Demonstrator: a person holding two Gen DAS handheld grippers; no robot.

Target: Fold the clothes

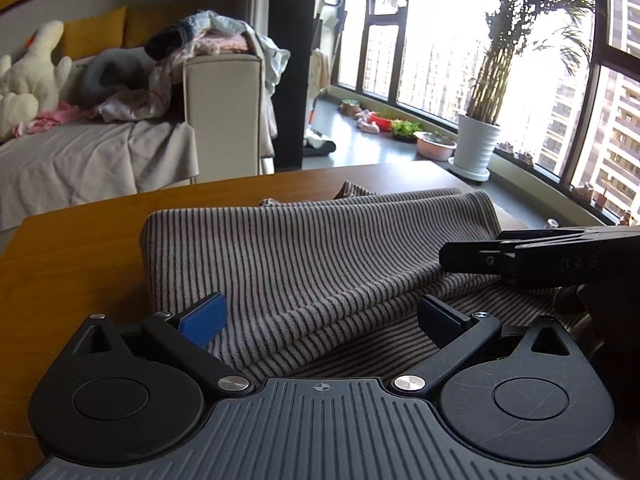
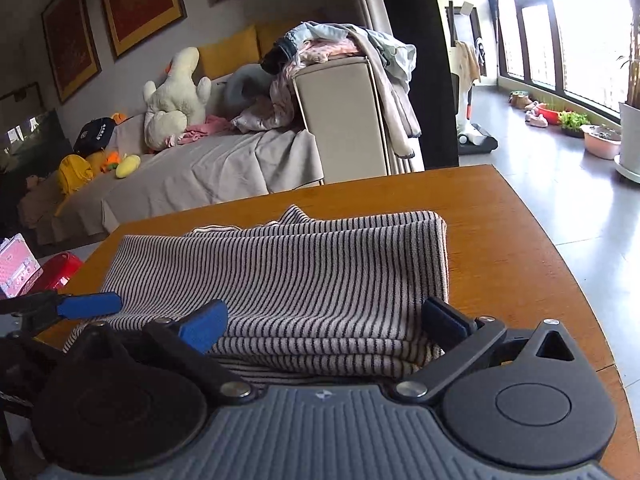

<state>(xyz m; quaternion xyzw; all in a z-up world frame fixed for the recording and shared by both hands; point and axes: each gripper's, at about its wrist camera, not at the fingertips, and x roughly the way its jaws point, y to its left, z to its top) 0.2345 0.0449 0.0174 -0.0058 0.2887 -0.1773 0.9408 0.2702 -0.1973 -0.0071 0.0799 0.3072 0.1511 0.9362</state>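
A striped grey-and-black garment (image 1: pixel 304 256) lies folded in layers on the wooden table (image 1: pixel 80 248). It also shows in the right wrist view (image 2: pixel 296 276) on the same table (image 2: pixel 500 248). My left gripper (image 1: pixel 320 318) is open, its blue pads spread over the garment's near part, holding nothing. My right gripper (image 2: pixel 324 324) is open too, its pads on either side of the near folded edge, with cloth between them. The right gripper's finger shows at the right in the left wrist view (image 1: pixel 520 256). A blue fingertip of the left gripper shows at the left in the right wrist view (image 2: pixel 88 304).
A sofa (image 2: pixel 208 168) with plush toys (image 2: pixel 176 96) and a pile of clothes (image 2: pixel 340 52) stands behind the table. Potted plants (image 1: pixel 478 144) and basins line the window ledge. A red stool (image 2: pixel 60 268) stands left of the table.
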